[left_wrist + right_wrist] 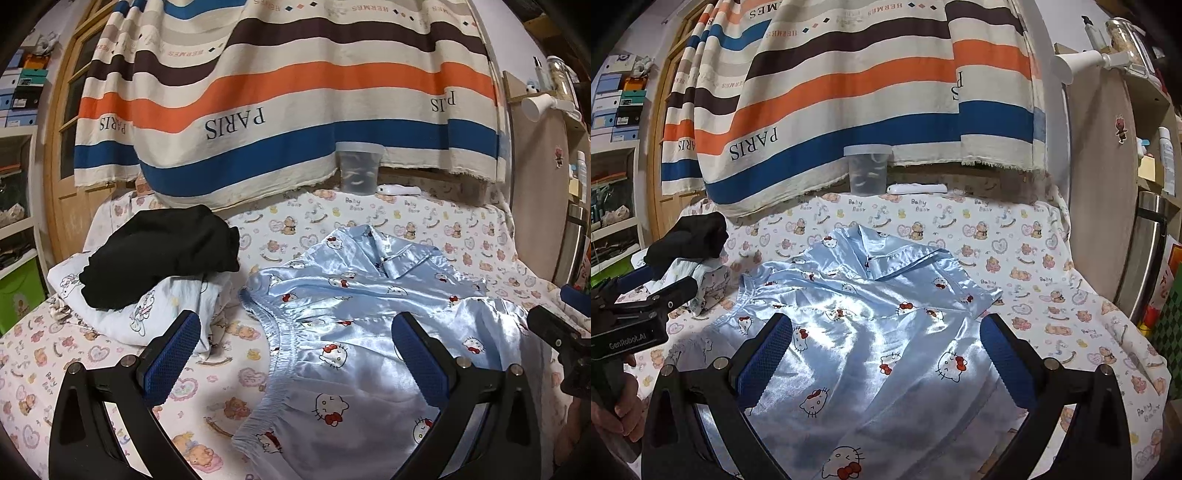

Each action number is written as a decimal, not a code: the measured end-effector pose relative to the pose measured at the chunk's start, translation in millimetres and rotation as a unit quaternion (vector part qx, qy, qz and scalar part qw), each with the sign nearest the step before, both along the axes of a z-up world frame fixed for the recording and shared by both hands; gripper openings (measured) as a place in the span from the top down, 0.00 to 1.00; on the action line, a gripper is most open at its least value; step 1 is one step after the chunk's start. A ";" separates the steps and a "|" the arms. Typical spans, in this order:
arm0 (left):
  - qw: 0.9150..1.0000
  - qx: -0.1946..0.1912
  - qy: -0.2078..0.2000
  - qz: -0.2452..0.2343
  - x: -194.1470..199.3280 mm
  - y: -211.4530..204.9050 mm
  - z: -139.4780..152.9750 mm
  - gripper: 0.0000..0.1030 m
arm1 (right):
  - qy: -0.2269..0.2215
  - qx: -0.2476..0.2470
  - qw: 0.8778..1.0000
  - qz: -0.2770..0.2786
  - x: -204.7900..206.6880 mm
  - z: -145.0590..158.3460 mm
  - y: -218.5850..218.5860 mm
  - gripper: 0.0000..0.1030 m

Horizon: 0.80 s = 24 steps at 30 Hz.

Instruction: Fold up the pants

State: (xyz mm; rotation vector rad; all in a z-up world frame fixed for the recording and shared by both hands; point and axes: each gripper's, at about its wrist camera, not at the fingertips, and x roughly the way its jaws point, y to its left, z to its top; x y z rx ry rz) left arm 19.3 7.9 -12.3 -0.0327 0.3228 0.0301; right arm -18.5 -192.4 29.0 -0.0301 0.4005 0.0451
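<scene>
While spread flat over the bear-print sheet (229,373), light blue satin pants (351,369) with cat-face print, elastic waistband (273,339) toward the left, shiny and wrinkled. Just behind and partly under their far edge, matching satin shirt (388,254) with piped collar, laid flat. Left gripper (295,350) spread wide and released, holding nothing — left blue pad over the sheet beside the waistband, right pad over the pants fabric; contact with cloth cannot be told. Right gripper (886,350) also wide apart, empty, both pads over the pants; touching or hovering not clear. In the right wrist view, the left gripper's black body at far left with a hand (624,402) around its handle. Left of the pants, black garment (162,254) bunched on top of a white cartoon-print garment (147,310), the pile close beside the waistband but apart from it. At the back edge of the bed, clear plastic cup (359,170) upright, white remote-like object (399,189) lying just right of it. Behind these, striped cloth (288,92) hanging — orange, blue, brown bands, "PARIS" printed upside down. Shelves with boxes (22,88) far left.
</scene>
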 end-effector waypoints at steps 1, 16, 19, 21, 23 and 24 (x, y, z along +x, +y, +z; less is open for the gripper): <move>1.000 0.000 -0.002 0.000 -1.0 0.0 -0.1 0.00 | -0.002 0.000 1.000 0.000 0.4 0.0 0.1 0.01; 1.000 0.008 -0.005 -0.008 -3.8 -1.6 0.3 0.00 | -0.005 -0.003 1.000 -0.001 -1.4 -0.4 0.3 0.01; 1.000 0.008 -0.005 -0.007 -4.1 -1.9 0.2 0.00 | -0.001 -0.003 1.000 0.000 -1.1 -0.3 1.1 0.01; 1.000 0.009 -0.006 -0.007 -3.9 -1.7 0.3 0.00 | 0.001 -0.003 1.000 0.000 -0.7 -0.1 1.2 0.01; 1.000 0.008 -0.006 -0.008 -4.1 -1.9 0.3 0.00 | 0.003 -0.004 1.000 0.001 0.7 -0.4 1.9 0.01; 1.000 0.008 -0.006 -0.008 -3.9 -1.6 0.3 0.00 | 0.002 -0.004 1.000 0.001 0.2 -0.1 1.9 0.01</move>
